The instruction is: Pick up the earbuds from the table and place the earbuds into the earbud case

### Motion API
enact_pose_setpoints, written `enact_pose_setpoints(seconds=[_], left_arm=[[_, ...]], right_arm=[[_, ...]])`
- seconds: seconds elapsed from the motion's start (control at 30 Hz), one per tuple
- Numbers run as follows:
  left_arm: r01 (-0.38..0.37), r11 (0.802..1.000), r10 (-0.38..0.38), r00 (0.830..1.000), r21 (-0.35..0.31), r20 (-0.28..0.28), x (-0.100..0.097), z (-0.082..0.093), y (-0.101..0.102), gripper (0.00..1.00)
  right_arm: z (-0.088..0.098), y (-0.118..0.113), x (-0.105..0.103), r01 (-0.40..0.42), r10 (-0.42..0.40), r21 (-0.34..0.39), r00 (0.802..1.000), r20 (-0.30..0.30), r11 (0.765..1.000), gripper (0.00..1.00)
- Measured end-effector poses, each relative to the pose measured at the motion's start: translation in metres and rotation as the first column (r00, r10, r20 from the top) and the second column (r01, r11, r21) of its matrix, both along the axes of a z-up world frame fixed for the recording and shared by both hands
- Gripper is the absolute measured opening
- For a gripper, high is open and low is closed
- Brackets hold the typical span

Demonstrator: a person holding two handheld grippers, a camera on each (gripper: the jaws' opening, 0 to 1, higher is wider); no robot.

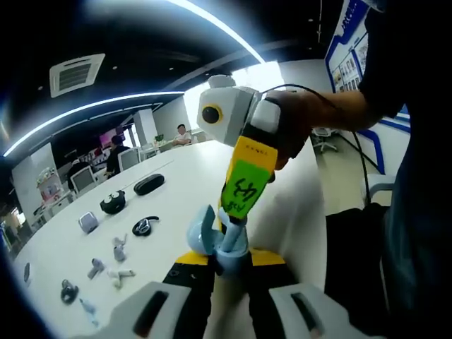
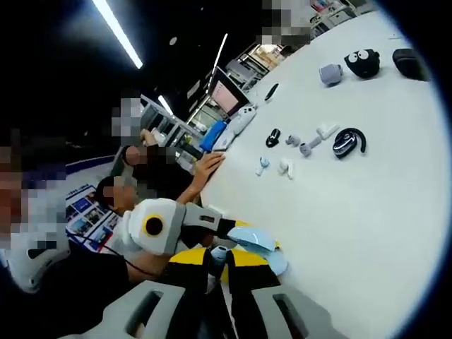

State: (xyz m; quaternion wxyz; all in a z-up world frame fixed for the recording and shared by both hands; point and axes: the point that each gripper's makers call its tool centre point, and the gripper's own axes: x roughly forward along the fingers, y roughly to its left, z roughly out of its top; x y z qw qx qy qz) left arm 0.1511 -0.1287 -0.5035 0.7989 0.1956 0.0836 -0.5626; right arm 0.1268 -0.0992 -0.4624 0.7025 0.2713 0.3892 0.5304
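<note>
Both grippers meet above the near edge of the white table [image 1: 296,205], with a pale blue earbud case [image 1: 212,236] held between them. In the left gripper view, the left gripper [image 1: 226,265] is clamped on the lower part of the case, whose lid stands open to the left; the right gripper [image 1: 236,212] comes down from above, its tip at the mouth of the case. What that tip pinches is too small to make out there. In the right gripper view, the right gripper [image 2: 219,258] has its jaws drawn close on a small pale earbud [image 2: 219,251], right at the open case [image 2: 258,244], with the left gripper [image 2: 205,222] reaching in from the left. Judgement: one earbud is at the point of being seated (not yet clearly in its socket). Further along the table lie loose earbuds [image 2: 282,167] and other cases, among them a grey case [image 2: 330,73], a round black case [image 2: 361,62] and a black ear-hook piece [image 2: 348,141]. Which of the loose buds belongs to the blue case cannot be told. Left to do: seat this bud, fetch its mate, place it too.
</note>
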Motion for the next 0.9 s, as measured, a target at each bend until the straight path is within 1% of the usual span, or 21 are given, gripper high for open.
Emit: enact_pose_setpoints(seconds=[0.07, 0.13, 0.17, 0.27, 0.4, 0.57, 0.67, 0.7, 0.77, 0.8, 0.87, 0.9], left_arm=[[-0.003, 1.0, 0.003, 1.0, -0.003, -0.004, 0.0, 0.0, 0.0, 0.19], [-0.004, 1.0, 0.004, 1.0, -0.006, -0.008, 0.0, 0.0, 0.0, 0.19], [-0.005, 1.0, 0.005, 1.0, -0.009, -0.012, 0.0, 0.0, 0.0, 0.19], [-0.008, 1.0, 0.008, 1.0, -0.018, -0.022, 0.0, -0.001, -0.001, 0.19], [-0.016, 1.0, 0.015, 0.999, -0.027, -0.032, 0.001, -0.001, 0.0, 0.19], [-0.023, 0.999, 0.021, 0.999, -0.038, -0.049, 0.003, -0.001, 0.0, 0.19], [-0.025, 0.999, 0.023, 0.998, -0.041, -0.054, 0.003, -0.001, 0.0, 0.19], [-0.025, 0.999, 0.023, 0.998, -0.042, -0.054, 0.003, -0.001, 0.0, 0.19], [-0.027, 0.999, 0.024, 0.998, -0.046, -0.057, 0.003, -0.001, -0.001, 0.19], [-0.029, 0.998, 0.026, 0.998, -0.048, -0.061, 0.003, -0.001, -0.001, 0.19], [-0.034, 0.998, 0.03, 0.997, -0.051, -0.065, 0.003, -0.001, -0.001, 0.19], [-0.033, 0.998, 0.03, 0.997, -0.051, -0.067, 0.003, -0.001, -0.001, 0.19]], right_arm=[[0.0, 0.0, 0.001, 0.013, -0.012, -0.011, 0.999, 0.044, 1.0, 0.11], [0.001, 0.001, 0.003, 0.014, -0.01, -0.035, 0.993, 0.119, 0.999, 0.15], [0.0, 0.001, 0.003, 0.019, -0.011, -0.053, 0.991, 0.13, 0.998, 0.18], [-0.001, 0.004, 0.002, 0.009, 0.002, -0.077, 0.99, 0.141, 0.997, 0.17], [-0.001, 0.003, 0.002, -0.006, 0.027, -0.114, 0.981, 0.192, 0.994, 0.18], [0.002, -0.001, 0.002, -0.013, 0.054, -0.156, 0.964, 0.261, 0.988, 0.18], [0.004, -0.005, 0.003, -0.004, 0.058, -0.175, 0.95, 0.306, 0.985, 0.17], [0.006, -0.007, 0.004, -0.003, 0.063, -0.179, 0.942, 0.331, 0.984, 0.17], [0.01, -0.013, 0.005, 0.008, 0.077, -0.198, 0.904, 0.421, 0.98, 0.17], [0.011, -0.015, 0.004, 0.011, 0.081, -0.202, 0.894, 0.441, 0.979, 0.17], [0.011, -0.025, -0.003, 0.021, 0.07, -0.198, 0.896, 0.439, 0.98, 0.17], [0.014, -0.03, -0.005, 0.032, 0.055, -0.183, 0.89, 0.452, 0.983, 0.17]])
